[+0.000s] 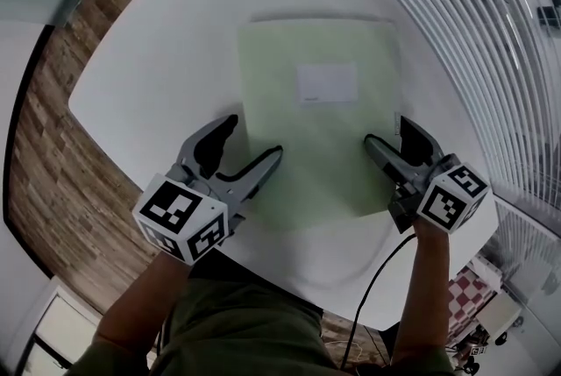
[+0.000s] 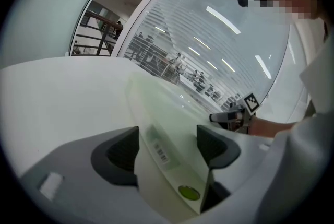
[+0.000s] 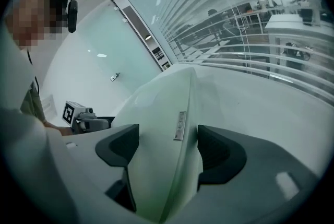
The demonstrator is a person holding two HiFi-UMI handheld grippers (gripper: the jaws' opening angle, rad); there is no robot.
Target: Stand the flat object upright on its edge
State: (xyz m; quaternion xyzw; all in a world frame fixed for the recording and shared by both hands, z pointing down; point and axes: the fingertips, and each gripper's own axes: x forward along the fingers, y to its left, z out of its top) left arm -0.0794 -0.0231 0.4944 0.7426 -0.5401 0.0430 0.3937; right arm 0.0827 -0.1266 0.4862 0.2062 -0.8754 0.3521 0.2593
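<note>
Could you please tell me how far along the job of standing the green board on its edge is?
Done: nothing yet; the green board appears to lie flat on the white table. In hand: the left gripper and right gripper each straddle a side edge, jaws open, pads not pressing. Left: grip, tip it onto an edge, release.

head view: high overhead, facing steeply down; white table [image 1: 149, 85] fills the frame, left gripper [image 1: 254, 138] and right gripper [image 1: 387, 131] near the bottom | left gripper view: low, close behind its own jaws, facing across the green sheet [image 2: 172, 113] toward the right gripper | right gripper view: mirrored, facing the left gripper | shared: sheet and table in all three
</note>
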